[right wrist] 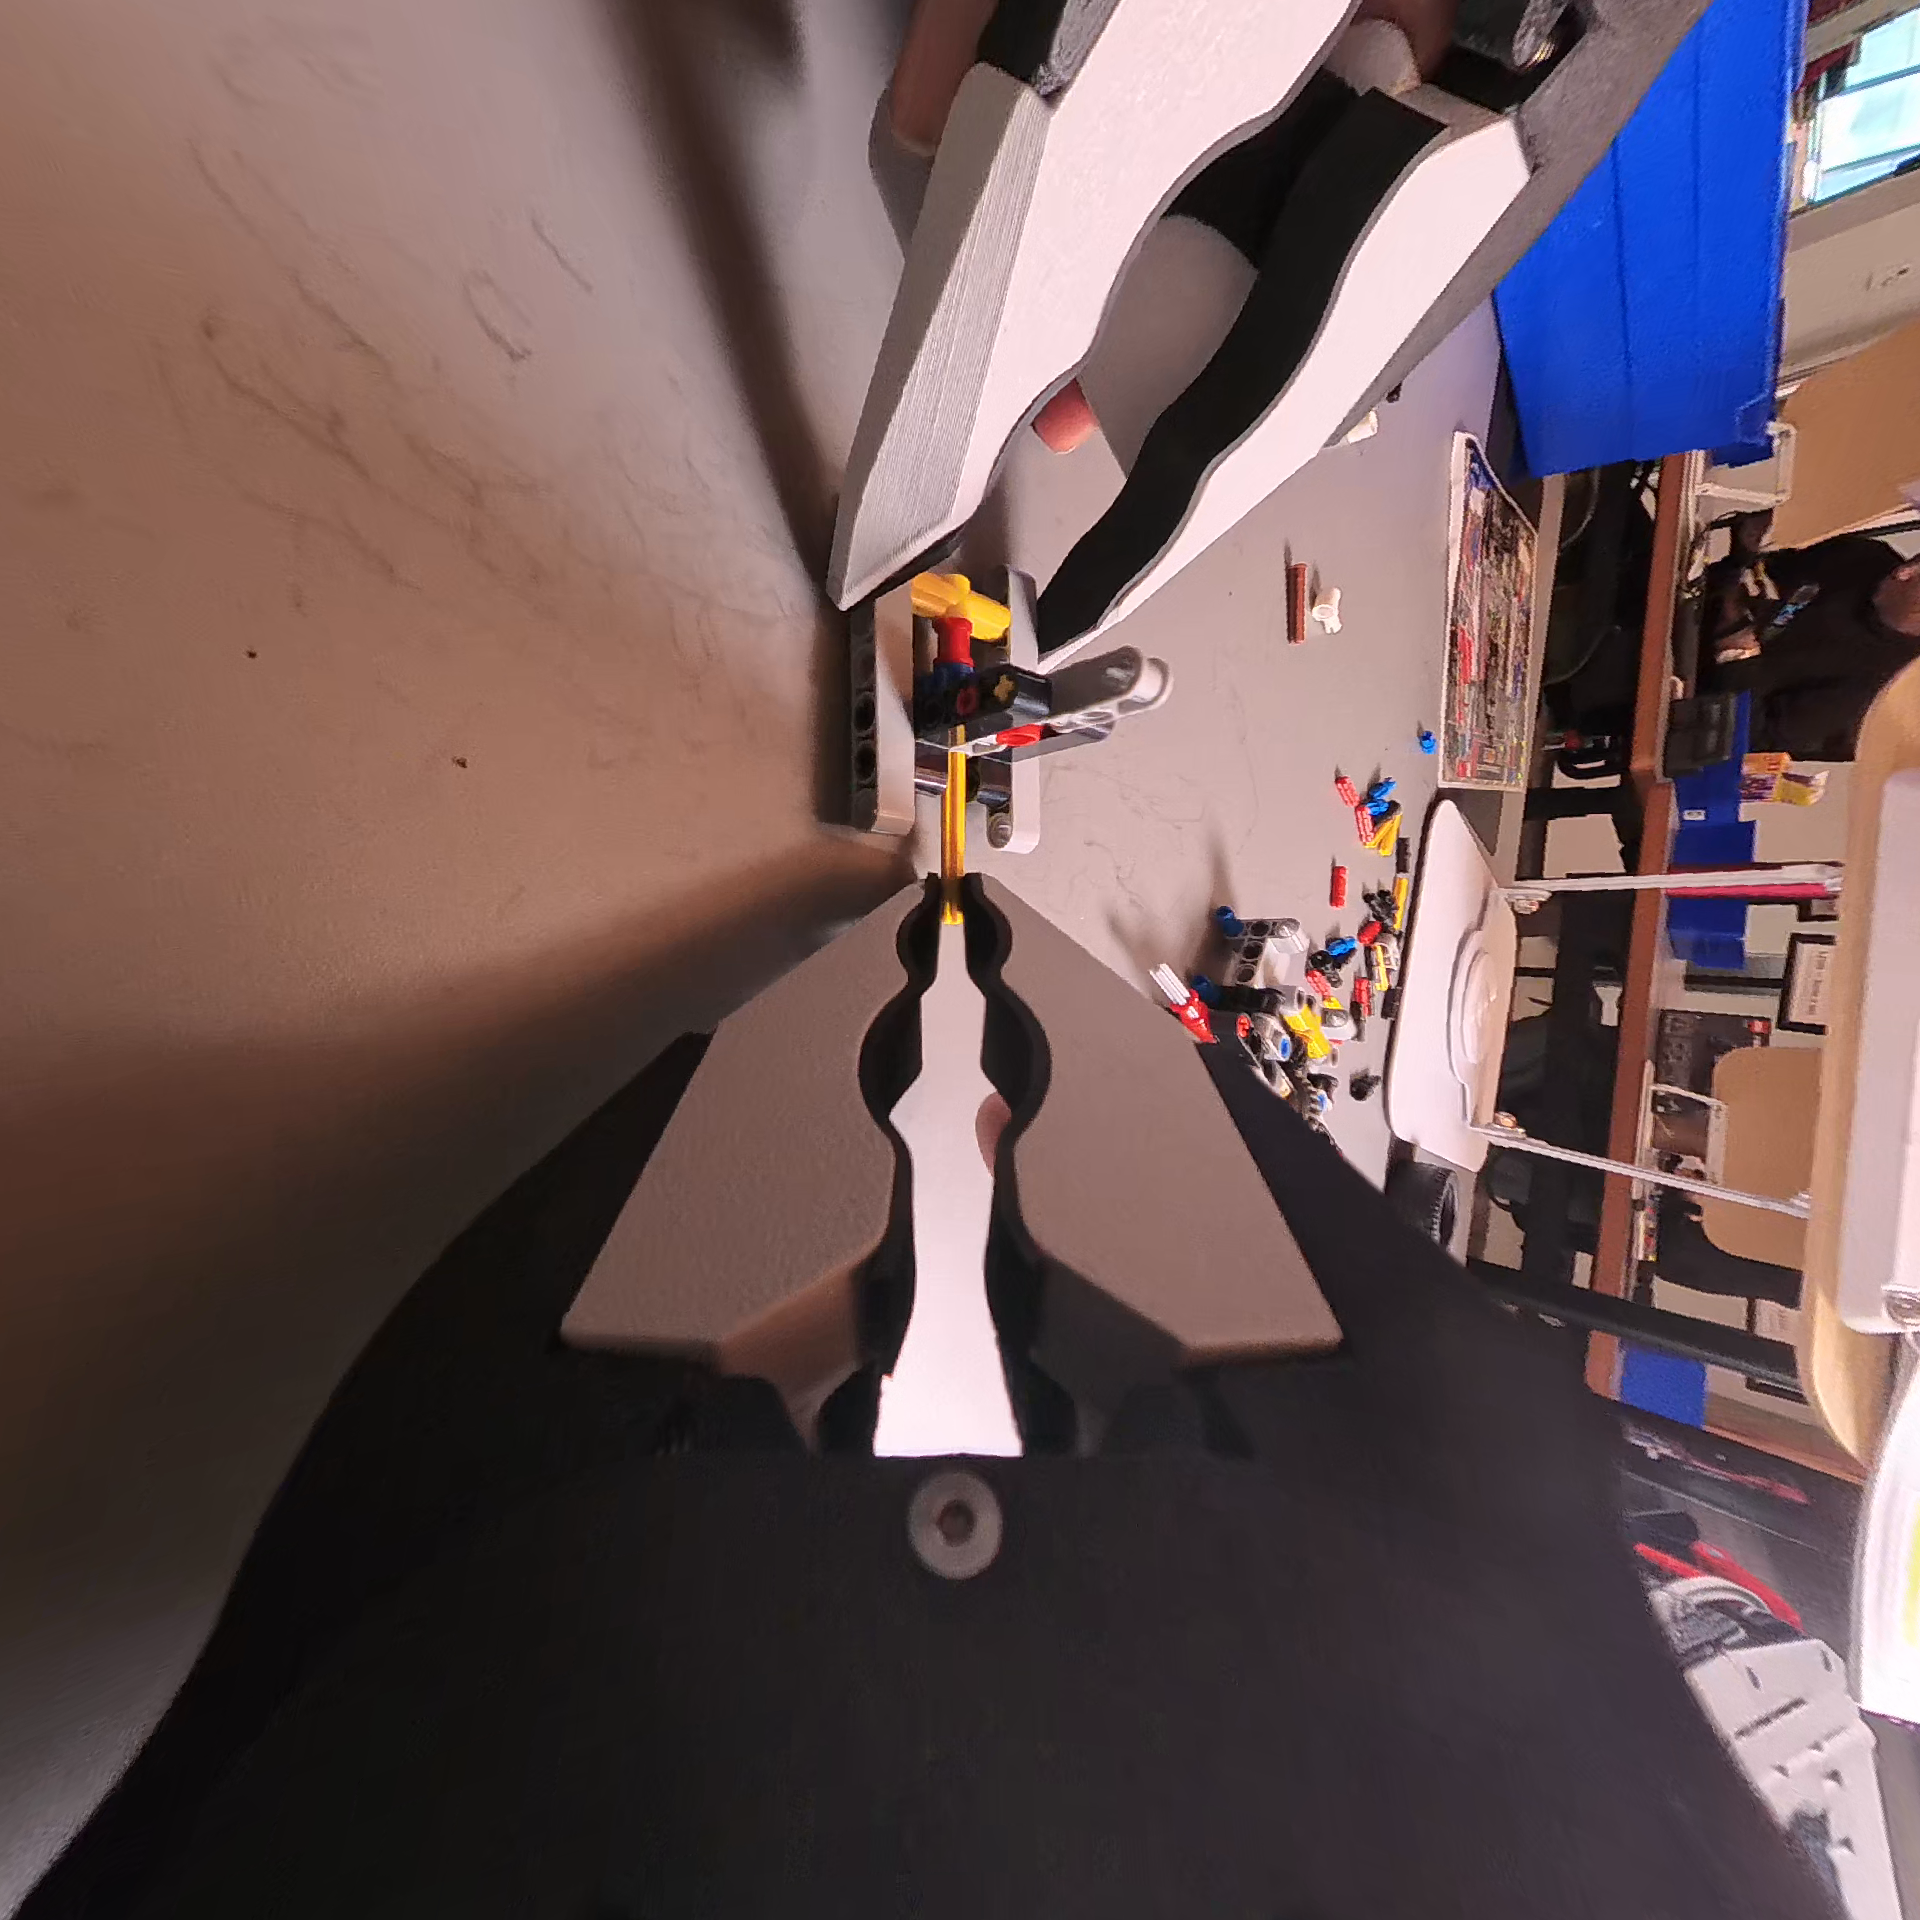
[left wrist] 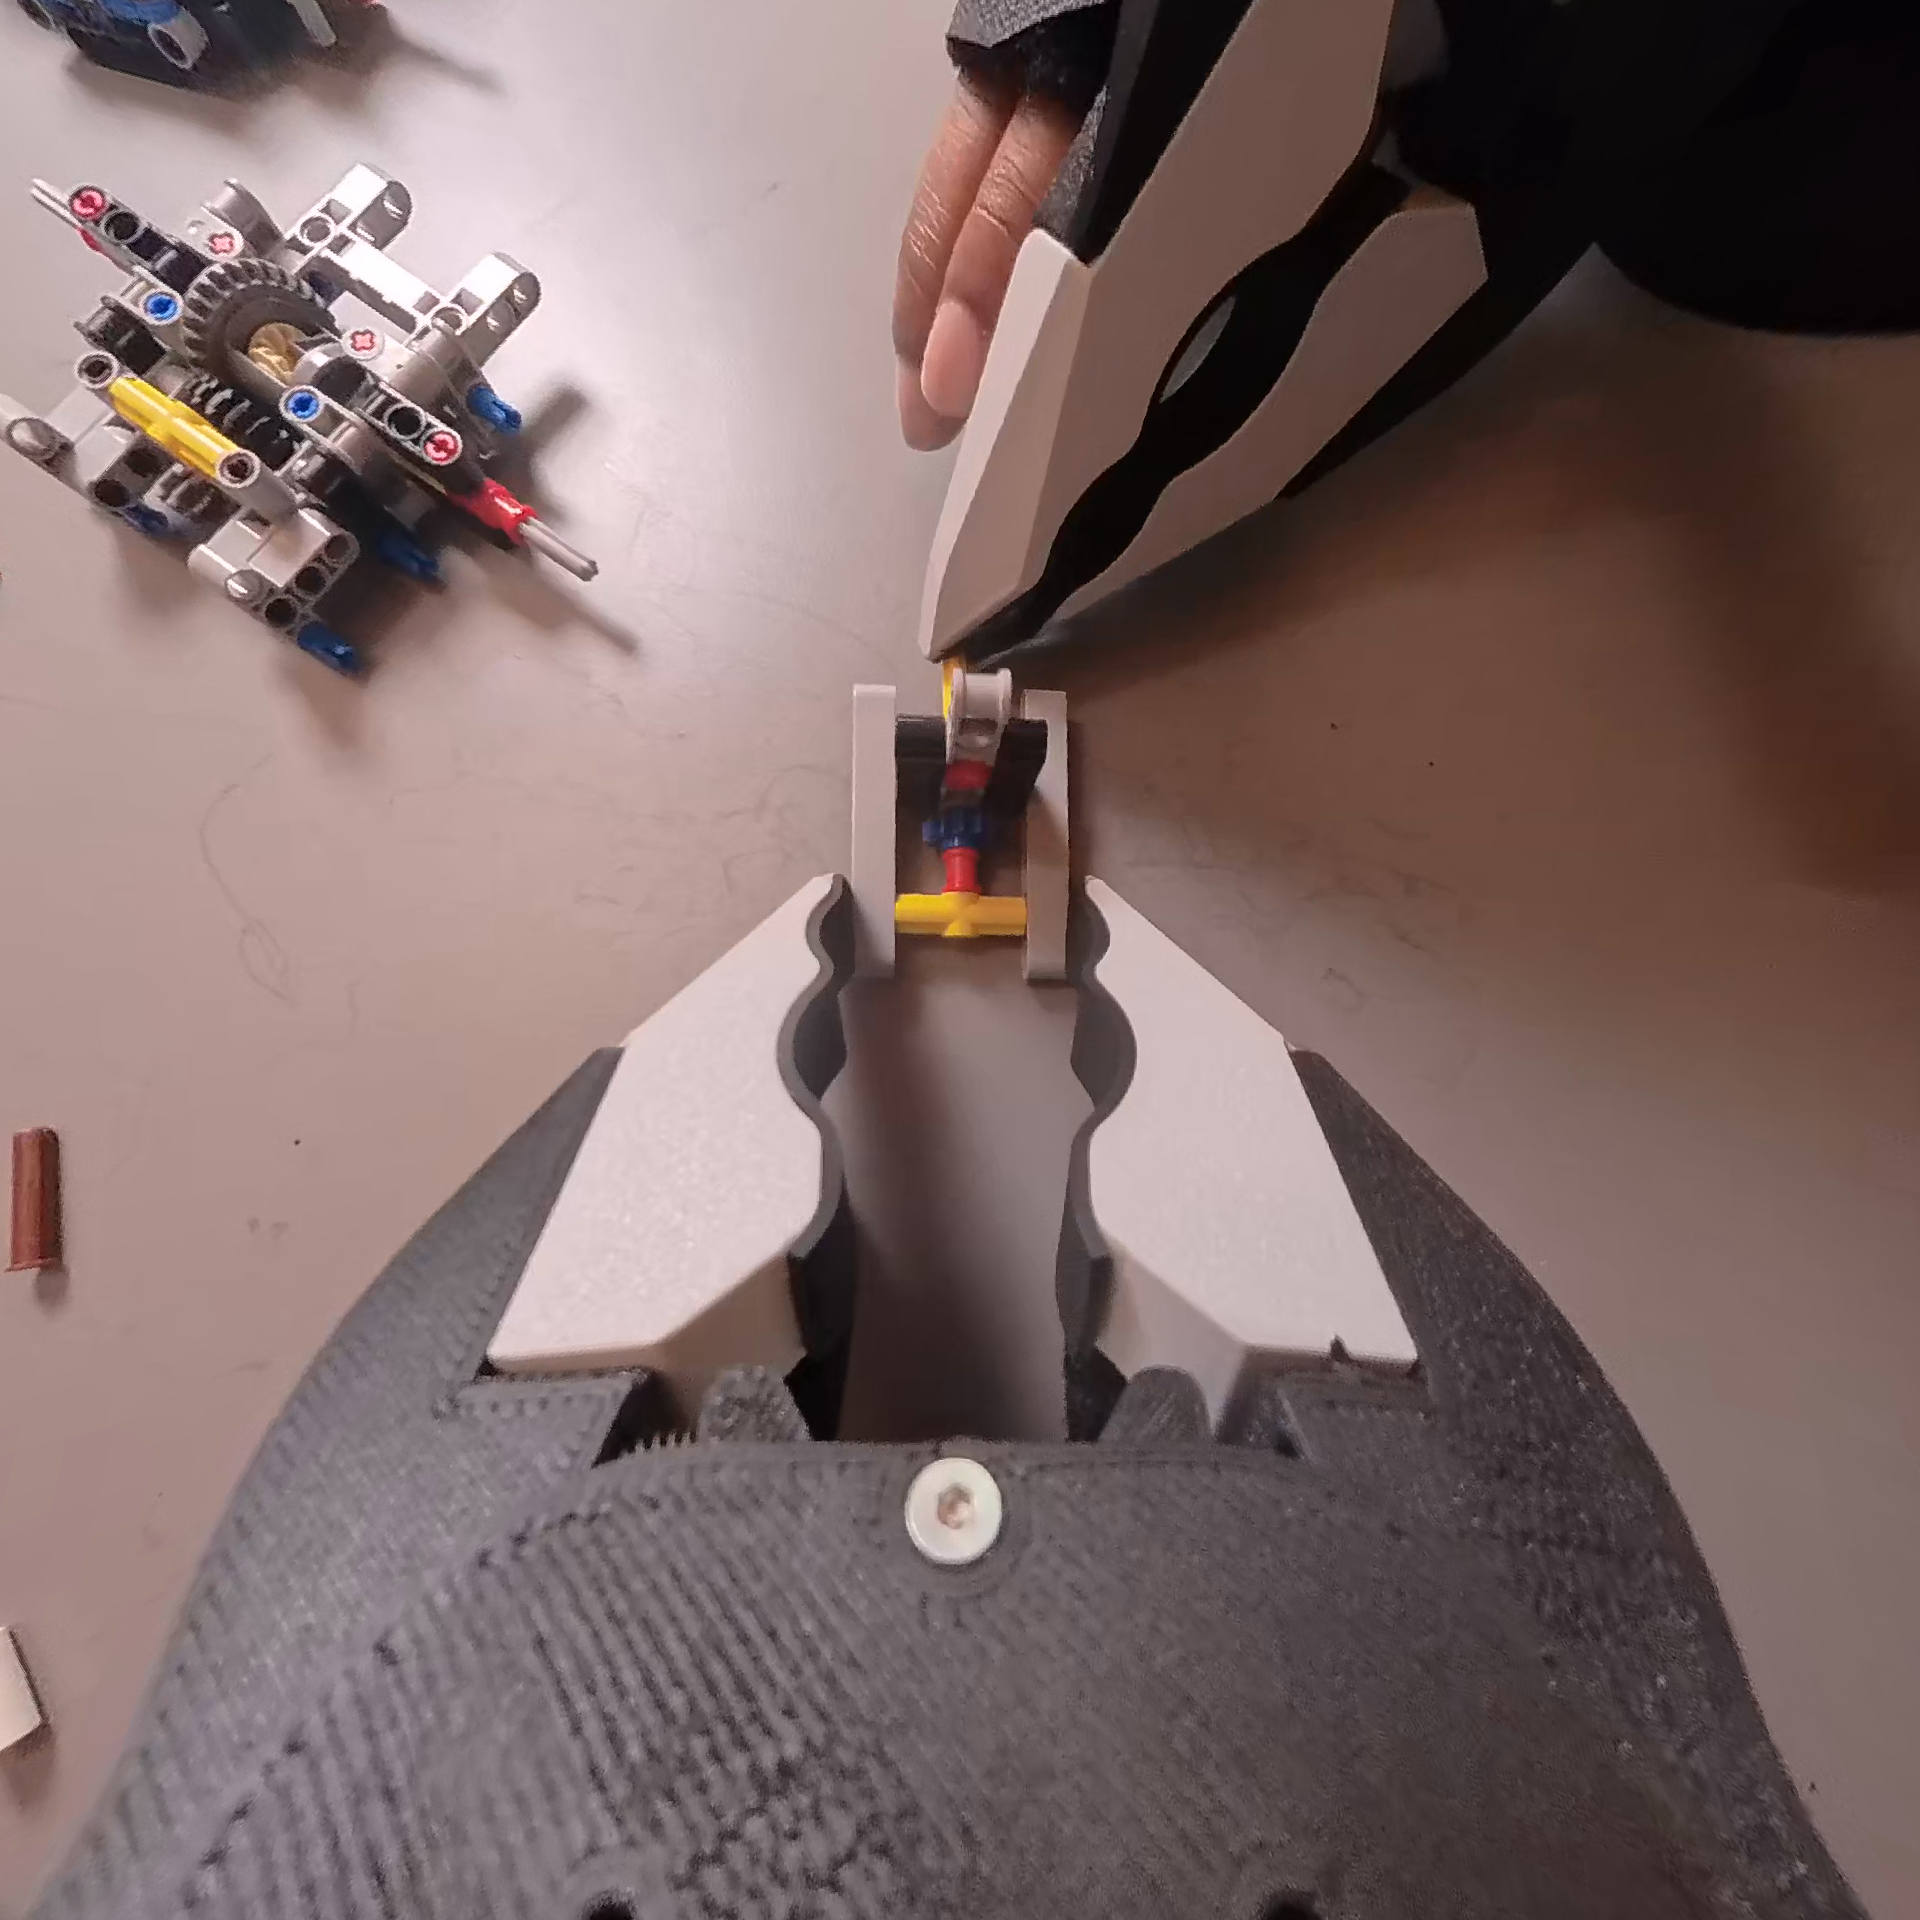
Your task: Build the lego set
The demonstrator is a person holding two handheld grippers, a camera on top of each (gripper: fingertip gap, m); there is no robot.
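My left gripper [left wrist: 961, 914] is shut on a small brick assembly [left wrist: 873, 810]: two light grey beams side by side with a yellow cross axle, a red bush, a blue gear and a black piece between them. The pads press on the outer faces of the beams. The assembly also shows in the right wrist view [right wrist: 977, 707], with the left gripper [right wrist: 945, 623] reaching in from above. My right gripper [right wrist: 951, 888] is shut on the end of a thin yellow axle [right wrist: 953, 821] whose other end is in the assembly. In the left wrist view, the right gripper [left wrist: 951, 655] meets the assembly's far end.
A larger grey, black and yellow model [left wrist: 270, 416] sits on the table at upper left, and a brown pin [left wrist: 33, 1195] lies at the left edge. Loose pieces [right wrist: 1309, 977], a booklet [right wrist: 1486, 623], a white tray [right wrist: 1455, 987] and a blue box [right wrist: 1642, 260] lie beyond. A hand [left wrist: 956, 270] holds the right gripper.
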